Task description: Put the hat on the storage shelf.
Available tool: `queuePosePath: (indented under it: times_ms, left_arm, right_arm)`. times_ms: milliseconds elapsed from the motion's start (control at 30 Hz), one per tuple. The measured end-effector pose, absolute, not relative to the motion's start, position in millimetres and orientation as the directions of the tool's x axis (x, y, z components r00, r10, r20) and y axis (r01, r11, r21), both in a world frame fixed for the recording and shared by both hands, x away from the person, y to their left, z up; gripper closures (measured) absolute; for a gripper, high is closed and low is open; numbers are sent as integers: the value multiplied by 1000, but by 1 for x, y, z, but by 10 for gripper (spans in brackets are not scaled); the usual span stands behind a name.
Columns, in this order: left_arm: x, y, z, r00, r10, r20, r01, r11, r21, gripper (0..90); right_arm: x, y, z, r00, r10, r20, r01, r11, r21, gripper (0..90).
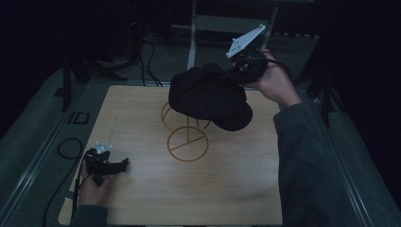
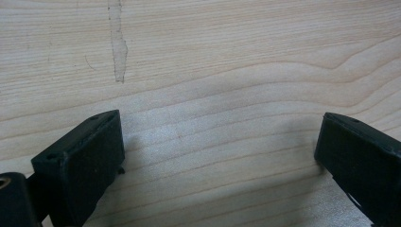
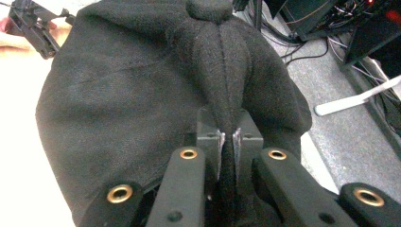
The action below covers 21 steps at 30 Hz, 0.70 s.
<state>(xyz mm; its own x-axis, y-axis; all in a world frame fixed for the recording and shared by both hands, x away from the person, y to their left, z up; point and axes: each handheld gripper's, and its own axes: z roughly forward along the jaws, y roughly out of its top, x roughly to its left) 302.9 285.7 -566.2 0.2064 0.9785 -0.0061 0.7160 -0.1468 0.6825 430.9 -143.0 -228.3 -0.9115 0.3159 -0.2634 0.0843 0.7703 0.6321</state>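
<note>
A black fabric cap (image 1: 208, 97) hangs above a gold wire stand (image 1: 187, 137) at the middle of the wooden table (image 1: 236, 189). My right gripper (image 1: 236, 71) is at the cap's far right side, shut on a pinched fold of the cap (image 3: 222, 80); the fold runs up between its closed jaws (image 3: 228, 142). My left gripper (image 1: 120, 165) lies low on the table near the front left corner, held by a hand. Its jaws stand wide apart over bare wood (image 2: 217, 142), with nothing between them.
The stand has a round wire base and upper ring under the cap. A black cable (image 1: 66, 151) loops off the table's left edge. Metal frame legs (image 1: 191, 42) and cables lie on the grey floor beyond the table's far edge.
</note>
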Motion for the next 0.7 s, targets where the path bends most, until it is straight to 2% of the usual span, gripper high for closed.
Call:
queuePosePath:
  times_ms: [700]
  left_arm:
    - [303,286,-566,207,978,-5,716,-148,682,21]
  right_arm:
    - [433,-113,-236,-921,280,-270,64,794,604,843]
